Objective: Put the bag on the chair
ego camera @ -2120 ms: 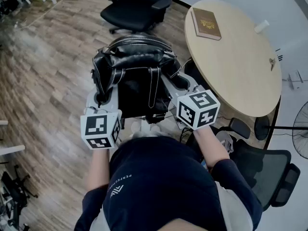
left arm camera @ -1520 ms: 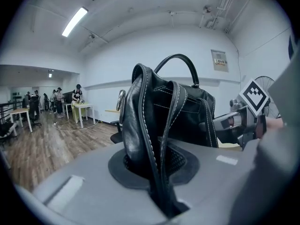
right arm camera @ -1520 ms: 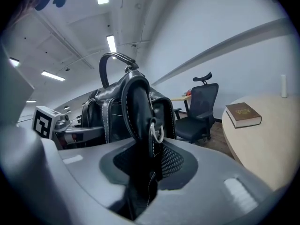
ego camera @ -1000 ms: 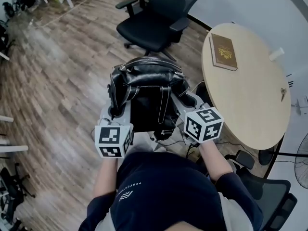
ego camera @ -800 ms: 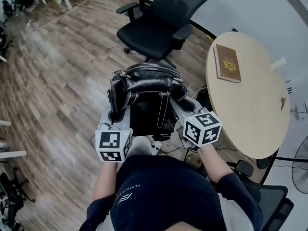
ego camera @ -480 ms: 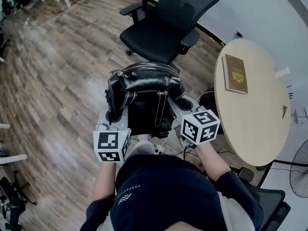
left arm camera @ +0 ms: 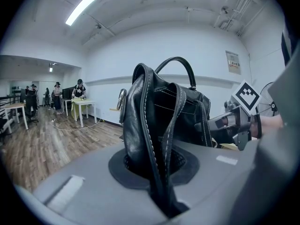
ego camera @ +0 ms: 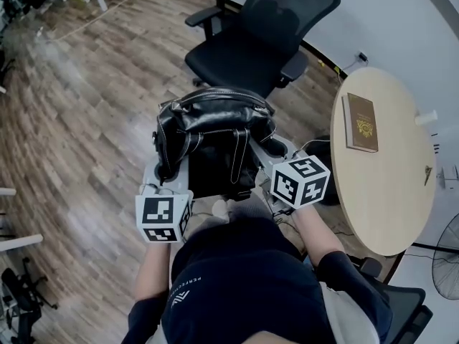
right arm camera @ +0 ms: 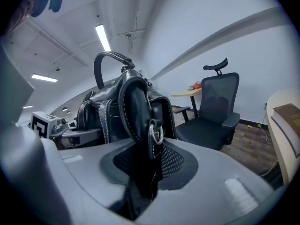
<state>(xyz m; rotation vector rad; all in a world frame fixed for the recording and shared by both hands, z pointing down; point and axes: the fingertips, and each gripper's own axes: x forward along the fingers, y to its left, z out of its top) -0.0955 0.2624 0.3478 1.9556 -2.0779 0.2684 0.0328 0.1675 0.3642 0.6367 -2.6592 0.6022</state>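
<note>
I am holding a black leather bag (ego camera: 215,131) in the air between two grippers. It is just short of the front edge of a black office chair (ego camera: 247,56), on the side of the chair nearest me, and does not rest on the seat. My left gripper (ego camera: 166,170) is clamped on the bag's left end, its jaws pressed nearly together on a fold of stitched leather. My right gripper (ego camera: 267,149) is clamped on the bag's right end, pinching the leather where a metal ring (right arm camera: 156,136) hangs. The bag sits upright, with its carry handle (ego camera: 219,95) arched over the top. To the right of the chair stands a round, pale counter (ego camera: 391,192) with a brown book (ego camera: 361,122) lying flat on it. A wooden floor (ego camera: 79,120) runs under the chair and to its left.
</note>
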